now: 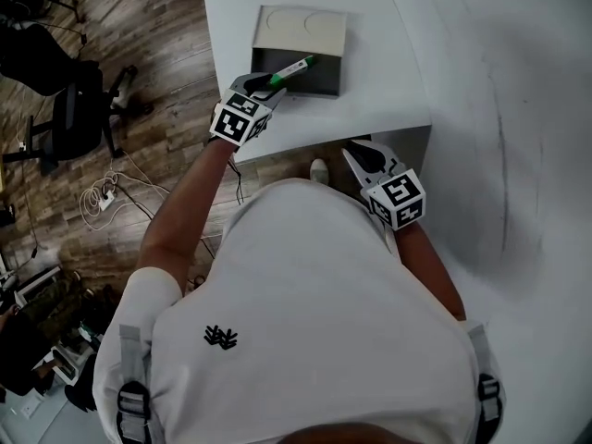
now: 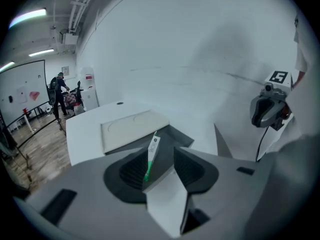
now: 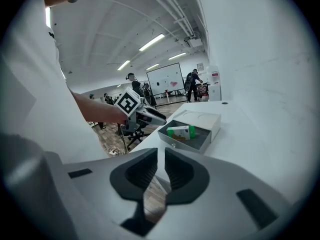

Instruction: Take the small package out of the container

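Observation:
The container is a flat box with a beige lid (image 1: 301,28) and a dark grey drawer (image 1: 314,88) pulled out toward me on the white table (image 1: 388,81). The small package (image 1: 294,67), white with a green end, lies slanted in the drawer, its tip over the rim. My left gripper (image 1: 268,81) is at the drawer's front left corner. In the left gripper view the package (image 2: 151,156) stands between the open jaws of that gripper (image 2: 162,156), and neither pad presses on it. My right gripper (image 1: 363,151) hangs shut just off the table's front edge, with nothing in it.
The table ends in a corner just right of the drawer (image 1: 427,123). Wooden floor lies to the left, with an office chair (image 1: 74,118) and loose cables (image 1: 102,197). A white wall (image 1: 518,109) runs along the right. People (image 2: 57,91) stand far off in the room.

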The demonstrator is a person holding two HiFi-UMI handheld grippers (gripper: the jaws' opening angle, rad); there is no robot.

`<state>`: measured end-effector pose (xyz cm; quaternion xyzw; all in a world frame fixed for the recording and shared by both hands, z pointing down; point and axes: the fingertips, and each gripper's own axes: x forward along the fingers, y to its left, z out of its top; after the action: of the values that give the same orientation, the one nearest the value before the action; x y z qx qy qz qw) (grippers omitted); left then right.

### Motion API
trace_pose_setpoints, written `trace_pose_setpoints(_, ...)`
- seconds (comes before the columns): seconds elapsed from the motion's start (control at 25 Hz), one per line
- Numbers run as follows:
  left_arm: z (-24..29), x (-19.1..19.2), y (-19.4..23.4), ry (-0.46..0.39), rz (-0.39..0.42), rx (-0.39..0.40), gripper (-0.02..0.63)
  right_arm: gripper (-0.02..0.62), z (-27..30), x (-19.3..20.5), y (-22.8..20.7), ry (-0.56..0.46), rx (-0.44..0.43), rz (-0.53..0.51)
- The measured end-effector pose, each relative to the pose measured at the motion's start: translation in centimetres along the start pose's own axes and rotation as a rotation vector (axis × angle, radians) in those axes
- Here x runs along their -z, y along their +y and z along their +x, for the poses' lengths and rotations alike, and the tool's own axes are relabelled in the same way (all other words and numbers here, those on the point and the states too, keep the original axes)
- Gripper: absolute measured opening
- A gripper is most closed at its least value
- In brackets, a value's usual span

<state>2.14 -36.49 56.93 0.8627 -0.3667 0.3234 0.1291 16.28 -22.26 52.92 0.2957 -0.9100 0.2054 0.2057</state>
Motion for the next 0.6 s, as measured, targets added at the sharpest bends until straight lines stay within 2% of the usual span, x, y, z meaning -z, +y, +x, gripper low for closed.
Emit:
trace_pose_setpoints(0.32, 5.0, 1.6, 1.6, 0.140, 0.029, -0.040, 0.170, 0.034, -1.7, -0.3, -3.9, -0.010, -0.009, -0.001)
trace_pose_setpoints(0.6, 7.5, 2.3, 1.8, 0.226, 0.071, -0.025, 0.181, 0.034, -2.6, -0.4, -6.0, -0.010, -0.011, 0.023)
